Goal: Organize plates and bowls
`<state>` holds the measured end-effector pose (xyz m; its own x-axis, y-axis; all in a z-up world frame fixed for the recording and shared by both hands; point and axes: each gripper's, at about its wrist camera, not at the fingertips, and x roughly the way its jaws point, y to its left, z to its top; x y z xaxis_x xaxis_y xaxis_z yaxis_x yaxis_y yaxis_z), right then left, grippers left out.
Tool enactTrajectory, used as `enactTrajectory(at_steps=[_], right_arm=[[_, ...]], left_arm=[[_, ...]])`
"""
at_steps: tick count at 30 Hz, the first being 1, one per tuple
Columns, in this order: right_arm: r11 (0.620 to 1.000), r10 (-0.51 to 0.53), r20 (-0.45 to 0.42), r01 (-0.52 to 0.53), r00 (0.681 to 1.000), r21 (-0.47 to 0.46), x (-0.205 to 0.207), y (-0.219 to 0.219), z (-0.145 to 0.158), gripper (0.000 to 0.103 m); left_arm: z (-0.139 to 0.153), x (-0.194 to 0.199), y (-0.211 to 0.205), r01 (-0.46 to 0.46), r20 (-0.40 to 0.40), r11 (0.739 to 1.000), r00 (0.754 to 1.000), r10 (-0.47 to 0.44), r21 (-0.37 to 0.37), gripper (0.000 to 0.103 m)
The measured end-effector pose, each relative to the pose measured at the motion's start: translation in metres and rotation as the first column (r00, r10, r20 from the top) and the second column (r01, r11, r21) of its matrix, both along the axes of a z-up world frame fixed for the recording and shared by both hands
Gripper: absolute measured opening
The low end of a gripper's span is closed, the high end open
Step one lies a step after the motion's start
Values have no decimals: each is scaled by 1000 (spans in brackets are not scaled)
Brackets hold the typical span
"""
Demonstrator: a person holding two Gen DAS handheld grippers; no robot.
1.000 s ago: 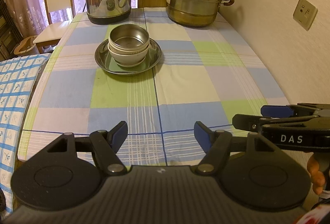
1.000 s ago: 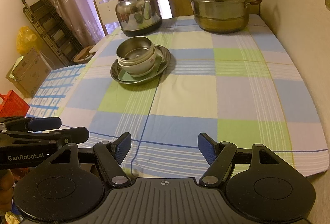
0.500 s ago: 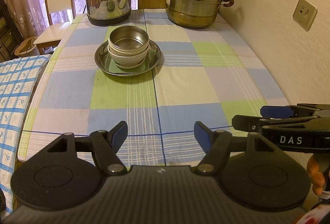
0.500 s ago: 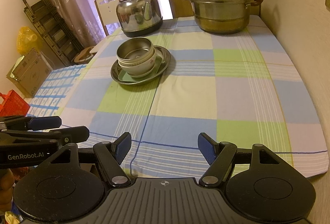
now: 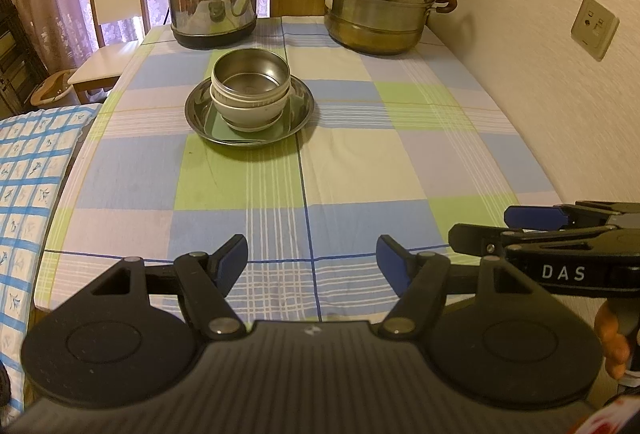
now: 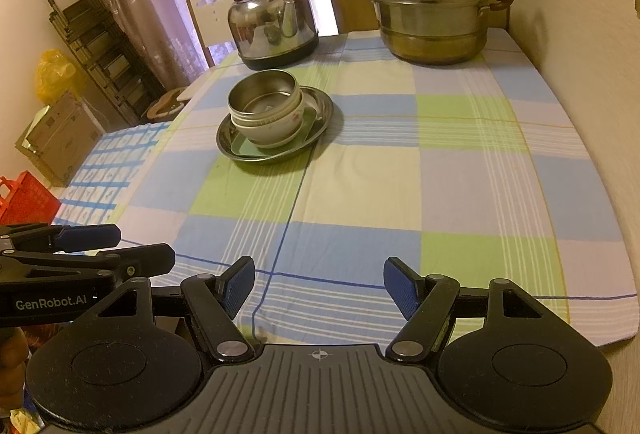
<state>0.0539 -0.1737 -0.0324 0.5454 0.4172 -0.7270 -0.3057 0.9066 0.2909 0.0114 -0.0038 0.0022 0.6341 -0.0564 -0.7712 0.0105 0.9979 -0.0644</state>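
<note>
A steel bowl [image 5: 250, 78] nests in a white bowl [image 5: 250, 112] on a round steel plate [image 5: 200, 114].

The near half of the counter [image 5: 360, 162] is free cloth. Farther stand the bowl stack [image 5: 250, 94] on its plate [image 5: 300, 114], then kettle [image 5: 214, 12] and steamer pot [image 5: 380, 2].

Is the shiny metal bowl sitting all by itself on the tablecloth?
No, the metal bowl is nested in a white bowl on a round metal plate.

Shiny metal bowl [image 5: 250, 81], cloth tablecloth [image 5: 360, 170]
</note>
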Motion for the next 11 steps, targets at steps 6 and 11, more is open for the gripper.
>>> enactTrajectory(at_steps=[6, 11], right_arm=[[1000, 8, 0, -8, 1000, -1, 0, 2, -3, 71], [1000, 18, -3, -18, 1000, -2, 3, -1, -5, 71]], left_arm=[[-1, 0, -2, -19, 8, 1000, 1000, 19, 9, 69], [-2, 4, -3, -32, 6, 999, 999, 32, 8, 72]])
